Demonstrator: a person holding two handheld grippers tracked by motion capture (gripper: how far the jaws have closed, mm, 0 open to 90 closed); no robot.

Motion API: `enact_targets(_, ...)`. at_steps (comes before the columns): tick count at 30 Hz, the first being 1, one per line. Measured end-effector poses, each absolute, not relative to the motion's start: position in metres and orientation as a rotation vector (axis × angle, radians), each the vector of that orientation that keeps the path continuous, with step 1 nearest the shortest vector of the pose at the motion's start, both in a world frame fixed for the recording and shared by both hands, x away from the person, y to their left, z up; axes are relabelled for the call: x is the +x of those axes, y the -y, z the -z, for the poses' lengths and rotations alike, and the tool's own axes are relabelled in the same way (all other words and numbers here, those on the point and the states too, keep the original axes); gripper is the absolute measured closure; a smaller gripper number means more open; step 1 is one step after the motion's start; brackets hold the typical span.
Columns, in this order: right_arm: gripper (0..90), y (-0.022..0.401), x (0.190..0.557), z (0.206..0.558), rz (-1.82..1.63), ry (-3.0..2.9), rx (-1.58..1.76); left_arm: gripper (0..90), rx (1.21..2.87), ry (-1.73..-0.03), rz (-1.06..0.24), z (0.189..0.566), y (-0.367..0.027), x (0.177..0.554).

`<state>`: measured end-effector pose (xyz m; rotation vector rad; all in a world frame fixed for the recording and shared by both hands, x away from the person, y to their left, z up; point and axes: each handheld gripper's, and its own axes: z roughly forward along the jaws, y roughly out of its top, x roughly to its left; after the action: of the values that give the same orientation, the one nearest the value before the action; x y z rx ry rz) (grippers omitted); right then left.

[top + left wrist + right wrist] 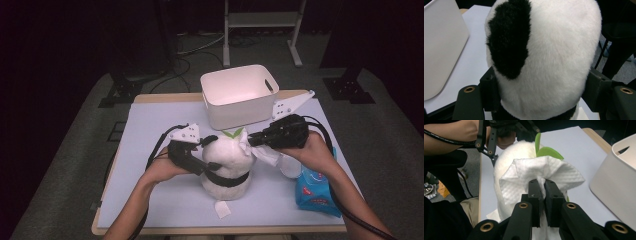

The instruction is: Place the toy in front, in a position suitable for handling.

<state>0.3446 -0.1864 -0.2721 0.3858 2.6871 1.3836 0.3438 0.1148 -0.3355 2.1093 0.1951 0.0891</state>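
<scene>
White plush: round black-and-white panda toy (226,162) stands at centre frame on the pale table (150,150).
Left gripper (212,152): jaws clamped on the toy's sides, steadying it.
Right gripper (542,185): jaws pinched tight on a crumpled white paper wipe (541,173), pressed to the toy's top by its green leaf (547,151).
Progress: wiping looks under way; the lower body seems left.
Room: white plastic bin (240,95) just behind; blue wipe pack (315,192) lower right; open table at left.
</scene>
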Motion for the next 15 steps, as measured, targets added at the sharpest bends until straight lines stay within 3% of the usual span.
enact_targets(15,83.0,0.153,0.337,0.248,-1.420,-2.668,0.247,29.1,2.154,-0.128,-0.118,0.325,-0.097,0.338)
